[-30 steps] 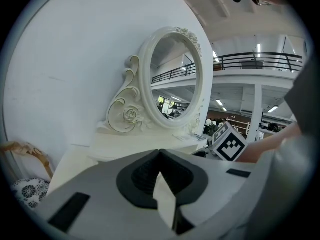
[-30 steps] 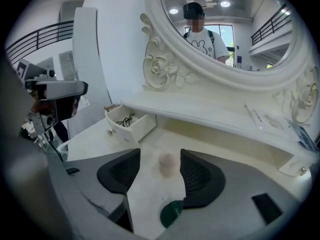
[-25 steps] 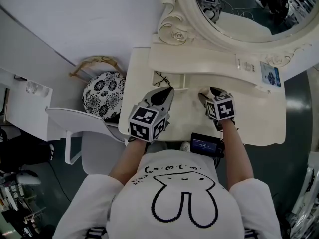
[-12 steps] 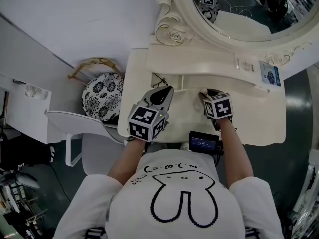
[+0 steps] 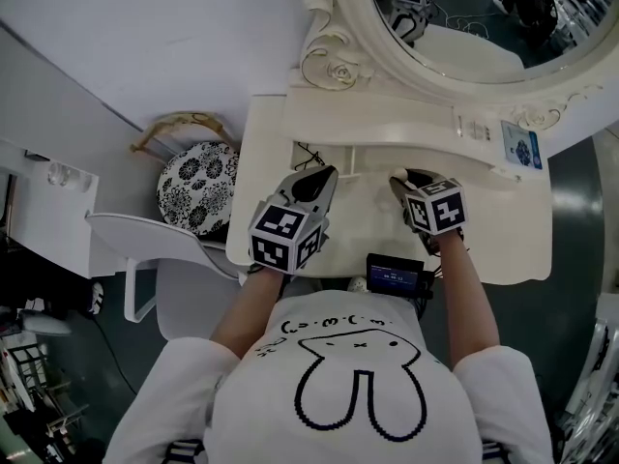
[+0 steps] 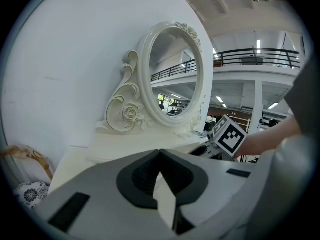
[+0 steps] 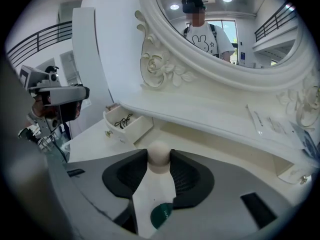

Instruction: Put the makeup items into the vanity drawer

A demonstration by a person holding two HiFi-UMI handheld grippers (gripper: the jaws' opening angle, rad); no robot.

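Note:
A cream, egg-shaped makeup sponge (image 7: 159, 156) sits between the pads of my right gripper (image 7: 159, 160), which has just closed and is shut on it. In the head view the right gripper (image 5: 411, 184) hovers over the vanity top (image 5: 503, 240), right of the small open drawer (image 5: 324, 153). The drawer (image 7: 131, 125) holds thin black looped items. My left gripper (image 6: 159, 153) is shut with nothing in it, and it rests near the drawer's front (image 5: 324, 177). A dark green round lid (image 7: 161, 215) lies on the top under the right jaws.
An ornate oval mirror (image 5: 455, 17) stands at the back above a raised shelf with paper cards (image 5: 522, 146). A black device (image 5: 395, 276) sits at the vanity's front edge. A white chair with a patterned cushion (image 5: 198, 182) stands to the left.
The right gripper has taken hold of the cream sponge and lifted slightly, drifting a little right. The left gripper has stayed still.

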